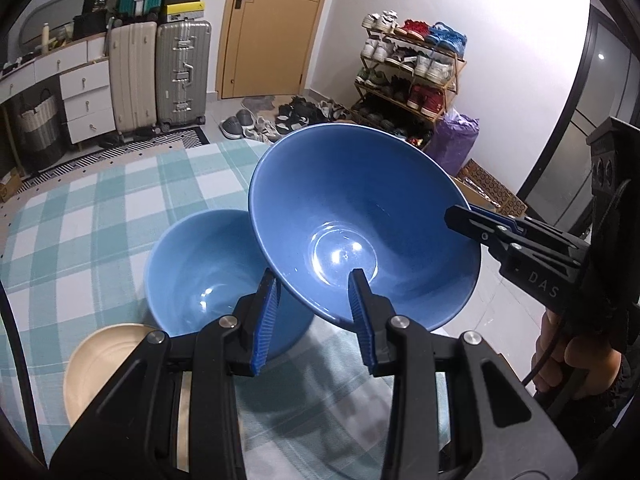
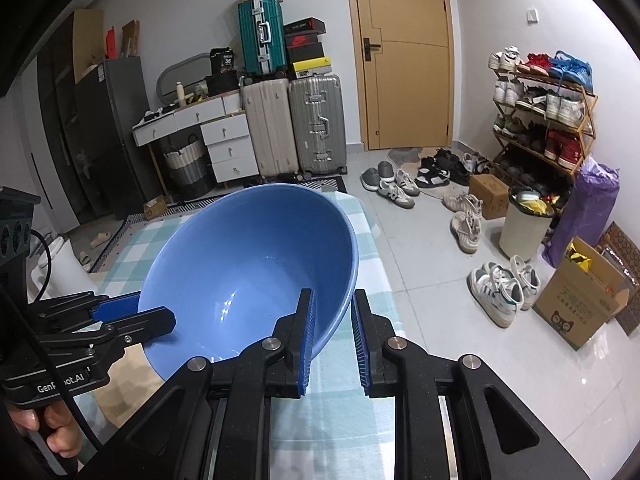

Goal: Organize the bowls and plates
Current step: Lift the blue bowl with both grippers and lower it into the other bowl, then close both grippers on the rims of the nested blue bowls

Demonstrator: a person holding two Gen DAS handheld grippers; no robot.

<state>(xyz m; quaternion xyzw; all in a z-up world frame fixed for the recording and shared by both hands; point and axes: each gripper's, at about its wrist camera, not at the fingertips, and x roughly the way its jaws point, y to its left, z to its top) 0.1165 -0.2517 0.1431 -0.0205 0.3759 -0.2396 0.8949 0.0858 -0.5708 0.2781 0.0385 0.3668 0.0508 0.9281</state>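
A dark blue bowl (image 1: 360, 216) is held tilted in the air above the checked tablecloth (image 1: 80, 216). My left gripper (image 1: 314, 280) straddles its near rim with a wide gap between the fingers. My right gripper (image 2: 333, 304) straddles the opposite rim (image 2: 340, 264), also with a gap; it shows in the left wrist view (image 1: 460, 216) at the bowl's right edge. A lighter blue bowl (image 1: 208, 272) stands upright on the cloth below and left. A beige plate (image 1: 100, 364) lies at the near left, partly hidden by my left gripper.
The table ends just right of the bowls (image 2: 376, 240); beyond is tiled floor with shoes (image 2: 500, 288), a bin (image 2: 524, 228) and a cardboard box (image 2: 580, 304). Suitcases (image 1: 160, 72) and drawers stand at the far wall.
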